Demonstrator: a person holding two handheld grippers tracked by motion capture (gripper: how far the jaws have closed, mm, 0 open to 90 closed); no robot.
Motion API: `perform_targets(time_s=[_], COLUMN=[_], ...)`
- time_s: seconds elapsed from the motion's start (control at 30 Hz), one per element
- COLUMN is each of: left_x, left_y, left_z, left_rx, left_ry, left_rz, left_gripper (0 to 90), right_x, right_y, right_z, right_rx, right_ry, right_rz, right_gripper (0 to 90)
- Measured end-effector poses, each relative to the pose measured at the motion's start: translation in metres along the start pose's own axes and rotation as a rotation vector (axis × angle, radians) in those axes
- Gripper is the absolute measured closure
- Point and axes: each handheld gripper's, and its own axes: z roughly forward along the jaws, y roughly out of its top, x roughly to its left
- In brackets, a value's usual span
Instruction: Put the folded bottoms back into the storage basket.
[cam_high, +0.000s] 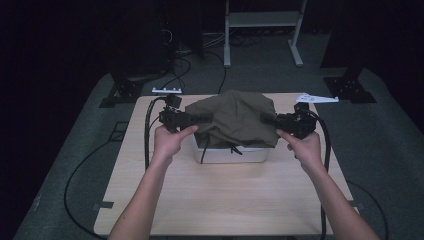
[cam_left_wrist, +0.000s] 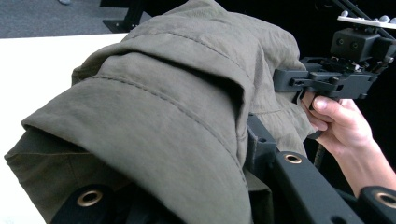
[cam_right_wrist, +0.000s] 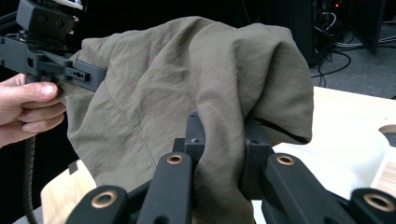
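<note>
High view: left gripper and right gripper each clamp an edge of the olive garment. Garment held over the white bin on the table.

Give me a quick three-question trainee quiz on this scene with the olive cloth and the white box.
1. True or false: the olive garment lies flat on the wooden table.
2. Which tool grips the garment? A) left tool alone B) right tool alone C) both
3. Fill in: the garment hangs over a white ___.

Key: 1. False, it is held up, bunched, above the box. 2. C, one at each side, each shut on a fold. 3. Box.
</note>
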Motion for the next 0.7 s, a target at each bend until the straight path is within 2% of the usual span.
perform_targets(time_s=[0.17,0.43,0.7], left_x=[0.01,0.025,0.039], left_y=[0.004,0.014,0.01], left_z=[0.009,0.024,0.034], left_rx=[0.002,0.018,0.034], left_ry=[0.015,0.028,0.043], left_rz=[-0.019,-0.027,-0.048], left_gripper=[71.4,71.4,71.4], right_x=[-0.009,-0.023,-0.032], right_y=[0.003,0.005,0.003], right_z=[0.007,0.017,0.028], right_rx=[0.012,0.031,0.055], right_ry=[-0.022,-0.055,-0.076], right_rz=[0.013,0.046,0.049], right_gripper=[77.0,77.0,77.0])
